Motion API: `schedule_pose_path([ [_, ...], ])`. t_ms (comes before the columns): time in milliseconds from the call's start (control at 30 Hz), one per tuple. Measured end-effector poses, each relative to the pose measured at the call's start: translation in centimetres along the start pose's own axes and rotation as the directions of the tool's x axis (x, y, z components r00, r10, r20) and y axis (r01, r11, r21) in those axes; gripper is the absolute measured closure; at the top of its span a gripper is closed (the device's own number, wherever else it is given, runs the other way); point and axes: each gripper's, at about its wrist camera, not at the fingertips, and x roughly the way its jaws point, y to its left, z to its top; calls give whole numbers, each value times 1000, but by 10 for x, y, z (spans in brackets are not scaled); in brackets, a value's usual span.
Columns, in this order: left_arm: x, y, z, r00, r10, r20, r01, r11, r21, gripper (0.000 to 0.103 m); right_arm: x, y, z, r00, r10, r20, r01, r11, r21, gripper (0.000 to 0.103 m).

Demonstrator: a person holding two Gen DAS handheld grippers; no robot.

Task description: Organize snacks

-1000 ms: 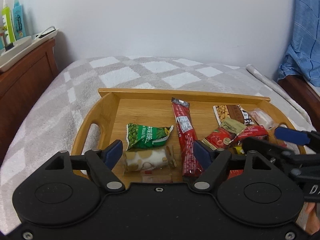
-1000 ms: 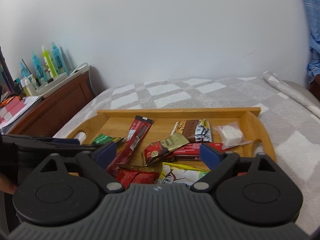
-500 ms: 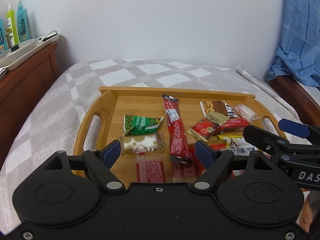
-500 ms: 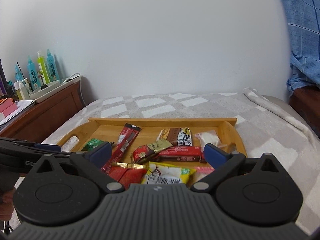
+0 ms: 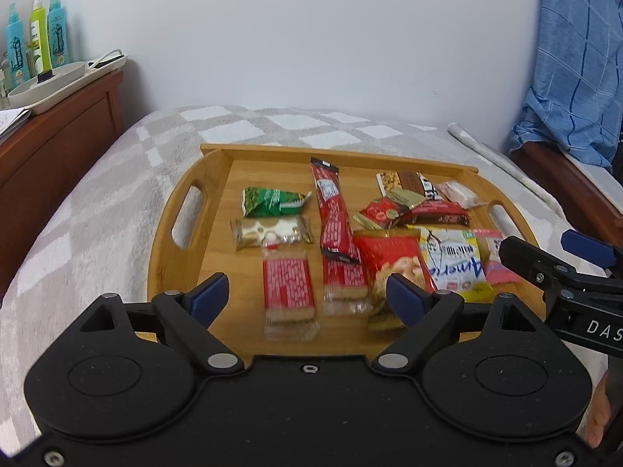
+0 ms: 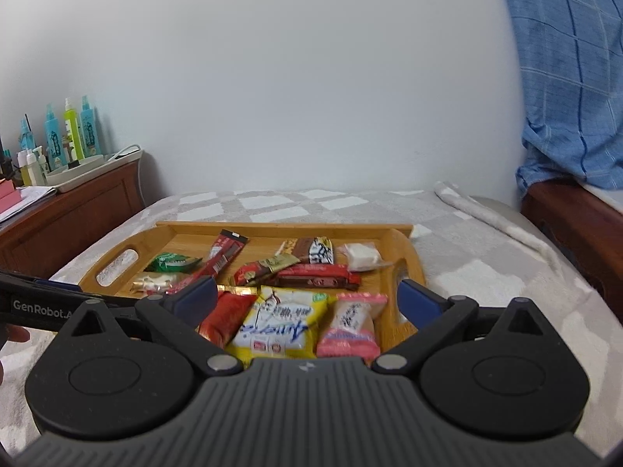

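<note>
A wooden tray (image 5: 175, 210) with handles lies on a checked grey bed and holds several snack packets. In the left wrist view I see a green packet (image 5: 272, 202), a long red stick packet (image 5: 333, 210), a clear-and-red biscuit pack (image 5: 288, 288) and a yellow packet (image 5: 451, 260). My left gripper (image 5: 307, 297) is open and empty above the tray's near edge. My right gripper (image 6: 307, 297) is open and empty over the yellow packet (image 6: 280, 323) and a pink packet (image 6: 352, 325). The right gripper also shows in the left wrist view (image 5: 557, 257).
A dark wooden dresser (image 5: 54, 132) with a white tray and bottles (image 5: 37, 35) stands at the left. A blue checked cloth (image 5: 576, 66) hangs over a wooden frame at the right. A white wall is behind the bed (image 6: 486, 268).
Both grippers have drawn back and up from the tray, so more of the near snacks shows. Both stay open and empty.
</note>
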Motion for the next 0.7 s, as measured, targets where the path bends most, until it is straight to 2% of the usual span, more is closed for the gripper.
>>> schedule_pose_path([
  [700, -34, 4, -57, 1000, 29, -13, -29, 999, -18, 13, -41, 13, -49, 998, -57, -29, 58, 998, 32, 0],
])
